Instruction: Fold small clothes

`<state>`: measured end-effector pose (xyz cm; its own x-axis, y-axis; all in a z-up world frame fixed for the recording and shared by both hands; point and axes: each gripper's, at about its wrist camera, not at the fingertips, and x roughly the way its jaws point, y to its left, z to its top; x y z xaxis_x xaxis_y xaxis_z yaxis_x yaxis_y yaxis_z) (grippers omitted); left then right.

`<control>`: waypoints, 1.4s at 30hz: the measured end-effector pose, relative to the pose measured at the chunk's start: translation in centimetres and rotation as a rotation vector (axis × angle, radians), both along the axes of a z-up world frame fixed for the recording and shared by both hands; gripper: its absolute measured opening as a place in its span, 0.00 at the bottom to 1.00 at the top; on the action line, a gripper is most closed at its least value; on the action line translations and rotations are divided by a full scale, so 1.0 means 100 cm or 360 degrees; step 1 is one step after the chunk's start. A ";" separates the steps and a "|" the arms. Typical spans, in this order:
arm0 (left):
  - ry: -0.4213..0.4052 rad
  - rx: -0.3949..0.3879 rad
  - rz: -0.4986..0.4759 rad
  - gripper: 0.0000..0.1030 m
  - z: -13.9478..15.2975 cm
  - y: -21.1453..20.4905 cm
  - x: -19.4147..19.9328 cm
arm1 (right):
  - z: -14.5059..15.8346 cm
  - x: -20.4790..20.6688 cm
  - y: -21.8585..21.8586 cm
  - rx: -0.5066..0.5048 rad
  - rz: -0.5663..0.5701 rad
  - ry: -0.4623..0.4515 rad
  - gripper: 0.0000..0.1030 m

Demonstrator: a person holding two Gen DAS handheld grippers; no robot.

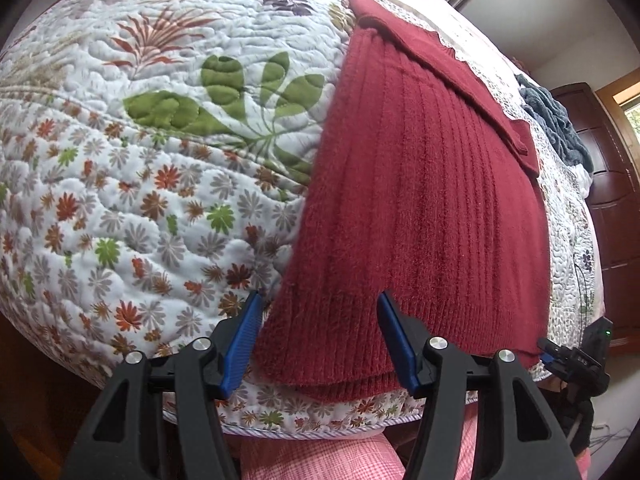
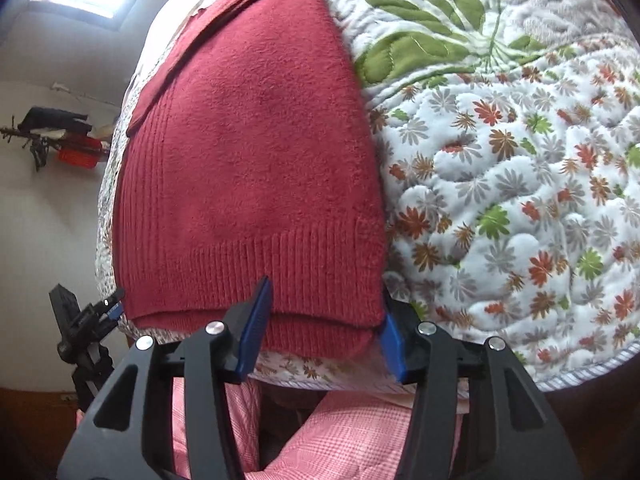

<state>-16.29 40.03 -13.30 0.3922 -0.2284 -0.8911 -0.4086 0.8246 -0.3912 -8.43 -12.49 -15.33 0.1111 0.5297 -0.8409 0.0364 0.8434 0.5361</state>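
With both the left tongs (image 1: pixel 318 336) and right tongs (image 2: pixel 324 320) wide open, empty, straddling the sweater (image 1: pixel 420 200) hem at 6 o'clock, I'd pinch both layers evenly, then lift toward 12.

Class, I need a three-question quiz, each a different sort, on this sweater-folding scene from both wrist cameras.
1. True or false: both grippers are shut on the red knit sweater.
2. What does the sweater lie on?
A. floral quilt
B. bare wooden floor
C. metal tray
3. Which sweater edge lies nearest the left gripper and right gripper?

Key: 1 false, both are open; 2 A; 3 the ribbed hem.
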 end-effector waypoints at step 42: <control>-0.0273 -0.0149 0.0120 0.08 0.059 0.053 0.122 | 0.051 0.151 0.006 0.0386 -0.0087 -0.0061 0.06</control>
<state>-4.10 45.31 -7.44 0.5555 -0.2713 -0.7860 -0.3884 0.7511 -0.5338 6.68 -11.93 -10.27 0.1743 0.7079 -0.6845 0.0544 0.6871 0.7245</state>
